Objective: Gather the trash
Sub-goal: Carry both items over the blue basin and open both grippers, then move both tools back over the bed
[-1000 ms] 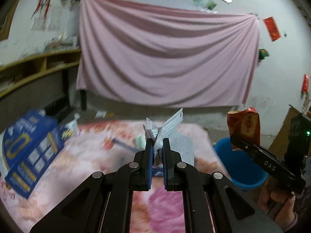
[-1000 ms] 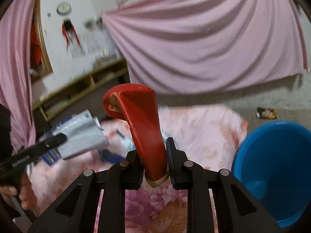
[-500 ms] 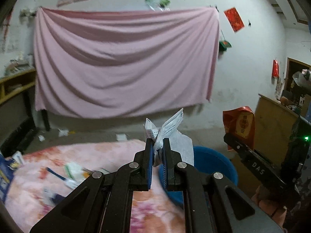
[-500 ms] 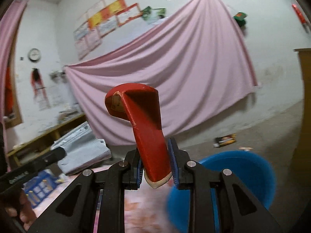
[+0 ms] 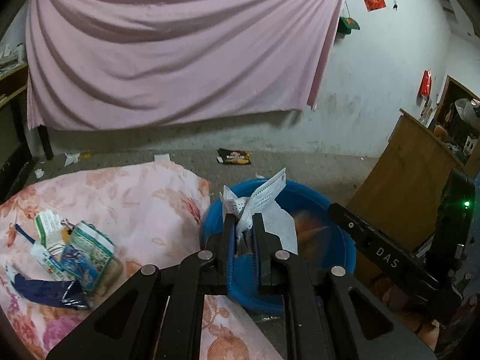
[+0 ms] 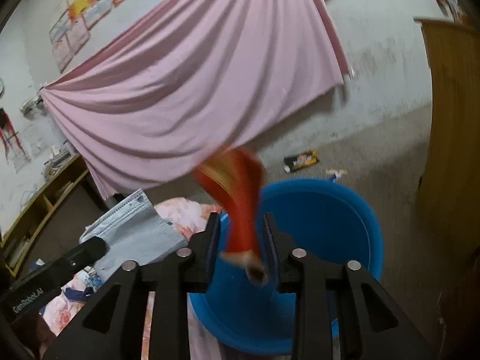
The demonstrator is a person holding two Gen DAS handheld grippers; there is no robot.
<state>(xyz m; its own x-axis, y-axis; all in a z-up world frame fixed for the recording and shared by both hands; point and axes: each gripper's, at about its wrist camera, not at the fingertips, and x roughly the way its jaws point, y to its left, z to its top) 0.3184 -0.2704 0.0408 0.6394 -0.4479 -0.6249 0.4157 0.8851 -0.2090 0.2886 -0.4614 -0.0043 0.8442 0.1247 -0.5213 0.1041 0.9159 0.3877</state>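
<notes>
My left gripper (image 5: 242, 225) is shut on a white face mask (image 5: 264, 198) and holds it over the near rim of the blue basin (image 5: 216, 219). My right gripper (image 6: 242, 231) is open over the blue basin (image 6: 330, 210); the red wrapper (image 6: 243, 198) is blurred between its spread fingers, loose and dropping. In the left wrist view the wrapper shows as an orange blur (image 5: 309, 228) inside the basin. The mask (image 6: 135, 228) and the left gripper's finger also show at the left of the right wrist view.
A floral pink cloth (image 5: 135, 198) lies left of the basin with several packets and wrappers (image 5: 75, 246) on it. A dark snack packet (image 5: 235, 157) lies on the concrete floor behind. A wooden cabinet (image 5: 405, 180) stands right of the basin. A pink sheet hangs on the wall.
Both grippers have swung right from the cloth to over the basin. The right gripper's jaws have opened and the red wrapper is falling out. The left gripper still holds the mask.
</notes>
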